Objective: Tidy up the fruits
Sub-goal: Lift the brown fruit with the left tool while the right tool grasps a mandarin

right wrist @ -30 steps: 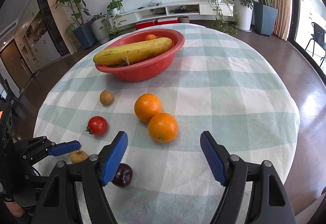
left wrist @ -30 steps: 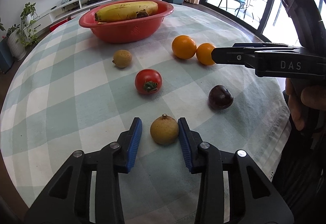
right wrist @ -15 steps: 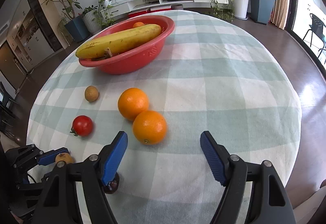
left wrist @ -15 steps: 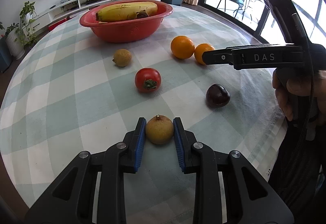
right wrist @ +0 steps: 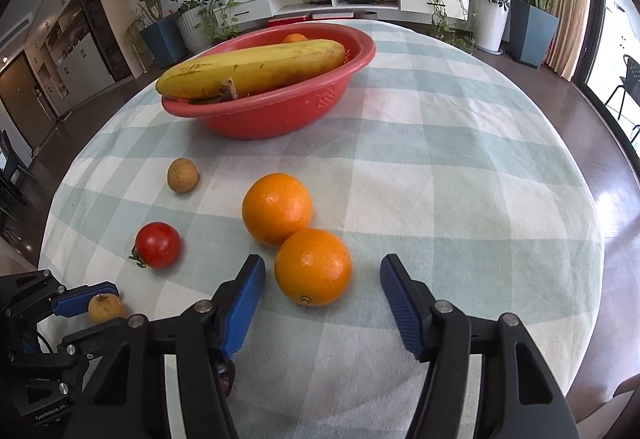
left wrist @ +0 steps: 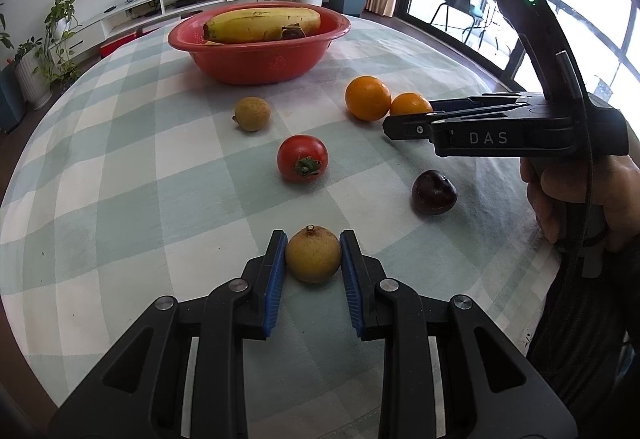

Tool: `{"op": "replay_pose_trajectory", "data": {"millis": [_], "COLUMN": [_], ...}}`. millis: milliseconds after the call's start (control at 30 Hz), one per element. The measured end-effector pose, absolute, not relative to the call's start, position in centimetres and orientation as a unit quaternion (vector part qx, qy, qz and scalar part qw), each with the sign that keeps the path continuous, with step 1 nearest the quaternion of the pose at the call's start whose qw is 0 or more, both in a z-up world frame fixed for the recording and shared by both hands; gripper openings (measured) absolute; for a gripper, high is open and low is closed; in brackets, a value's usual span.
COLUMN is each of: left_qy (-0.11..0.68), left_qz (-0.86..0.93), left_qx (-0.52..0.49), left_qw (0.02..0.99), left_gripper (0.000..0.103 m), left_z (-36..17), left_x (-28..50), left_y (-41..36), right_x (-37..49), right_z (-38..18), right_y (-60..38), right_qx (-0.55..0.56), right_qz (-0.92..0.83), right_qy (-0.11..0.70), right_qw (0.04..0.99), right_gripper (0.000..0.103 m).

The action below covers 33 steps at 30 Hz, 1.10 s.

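Note:
My left gripper (left wrist: 313, 257) is shut on a small tan fruit (left wrist: 313, 254) low over the checked tablecloth; it also shows in the right wrist view (right wrist: 105, 308). My right gripper (right wrist: 322, 275) is open, its jaws on either side of the near orange (right wrist: 313, 266), which touches a second orange (right wrist: 277, 208). A red bowl (right wrist: 288, 107) at the back holds a banana (right wrist: 252, 69) and a small orange fruit (right wrist: 295, 37). On the cloth lie a tomato (left wrist: 303, 158), another tan fruit (left wrist: 252, 113) and a dark plum (left wrist: 434, 192).
The round table (right wrist: 460, 167) is edged by dark floor on all sides. The right gripper's body and the hand holding it (left wrist: 520, 131) hang over the table's right part in the left wrist view. Potted plants and a TV shelf stand far behind.
My left gripper's jaws closed from wide open onto the tan fruit. My right gripper moved forward, and the near orange now sits between its open jaws.

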<state>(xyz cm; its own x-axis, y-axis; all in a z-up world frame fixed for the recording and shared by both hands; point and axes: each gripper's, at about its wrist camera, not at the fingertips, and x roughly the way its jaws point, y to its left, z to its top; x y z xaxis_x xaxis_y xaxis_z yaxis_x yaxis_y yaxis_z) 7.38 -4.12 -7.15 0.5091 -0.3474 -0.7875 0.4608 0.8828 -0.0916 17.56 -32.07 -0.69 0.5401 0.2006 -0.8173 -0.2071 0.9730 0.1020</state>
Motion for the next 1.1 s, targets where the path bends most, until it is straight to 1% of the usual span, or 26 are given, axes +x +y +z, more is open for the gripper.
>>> {"op": "replay_pose_trajectory", "data": {"millis": [67,133,167,233,267,467,667,900,1100], "left_qy": [0.437,0.437,0.437,0.436,0.436,0.431,0.421,0.385,0.355], "left_qz": [-0.232,-0.23,-0.229,-0.228,-0.227,-0.223,-0.218,-0.211,-0.21], "left_qx": [0.063,0.062,0.06,0.058,0.057,0.051,0.035,0.031,0.055], "left_qw": [0.867,0.867,0.868,0.869,0.869,0.873,0.879,0.898,0.909], "left_gripper": [0.025,0.025,0.025,0.025,0.025,0.025,0.025,0.025,0.025], "left_z": [-7.1,-7.1,-7.1,-7.1,-7.0,-6.5,-5.2,-0.6,4.1], "left_x": [7.4,7.3,7.3,7.4,7.4,7.5,8.0,11.4,17.5], "left_y": [-4.0,-3.9,-3.9,-3.7,-3.6,-3.0,-1.5,0.2,-0.4], "right_x": [17.5,17.5,17.4,17.3,17.2,16.3,15.0,16.2,20.6], "right_z": [-0.7,-0.7,-0.7,-0.7,-0.7,-0.1,1.4,5.7,10.1], "right_y": [-32.0,-31.8,-31.7,-31.6,-31.6,-31.7,-33.2,-34.8,-32.9], "right_qx": [-0.006,-0.011,-0.013,-0.016,-0.016,-0.006,0.044,0.082,0.051], "right_qz": [0.116,0.117,0.117,0.118,0.119,0.126,0.127,0.141,0.169], "right_qy": [0.464,0.463,0.462,0.462,0.462,0.464,0.456,0.409,0.369], "right_qw": [0.878,0.879,0.879,0.879,0.879,0.877,0.88,0.898,0.912], "right_gripper": [0.057,0.049,0.047,0.04,0.039,0.039,0.039,0.039,0.039]}}
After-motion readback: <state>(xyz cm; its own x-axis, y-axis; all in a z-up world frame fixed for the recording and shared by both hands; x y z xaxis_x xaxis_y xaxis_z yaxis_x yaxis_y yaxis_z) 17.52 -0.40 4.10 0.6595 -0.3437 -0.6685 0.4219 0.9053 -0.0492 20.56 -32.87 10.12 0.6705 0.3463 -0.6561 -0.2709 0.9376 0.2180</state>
